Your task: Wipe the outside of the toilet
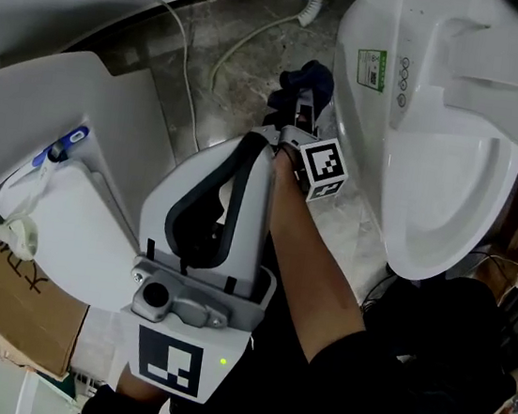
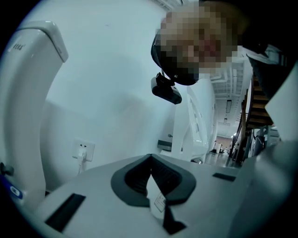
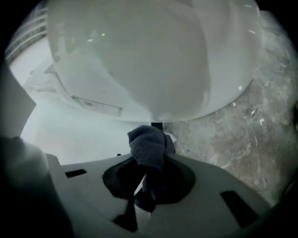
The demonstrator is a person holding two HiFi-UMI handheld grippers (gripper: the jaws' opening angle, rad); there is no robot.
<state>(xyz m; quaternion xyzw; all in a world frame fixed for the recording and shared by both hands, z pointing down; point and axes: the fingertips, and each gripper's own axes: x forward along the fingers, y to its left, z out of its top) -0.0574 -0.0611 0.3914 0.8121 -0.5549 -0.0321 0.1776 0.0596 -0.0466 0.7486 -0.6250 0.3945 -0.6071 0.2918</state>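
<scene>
Beside the toilet (image 1: pixel 413 117), down by the marble floor (image 1: pixel 249 67), you are holding the right gripper (image 1: pixel 301 114) with its jaws clenched on a bunched dark blue cloth (image 1: pixel 306 80). In the right gripper view the cloth is sitting just below the bowl's outer curve; whether it is touching is unclear. The wiping step appears to be in hand. The next move probably calls for pressing the cloth against the porcelain and sweeping along the curve. The left gripper (image 1: pixel 234 179) is idling near your body, its jaws closed together on nothing. The cardboard box (image 1: pixel 11 296) at lower left is hiding its contents.
</scene>
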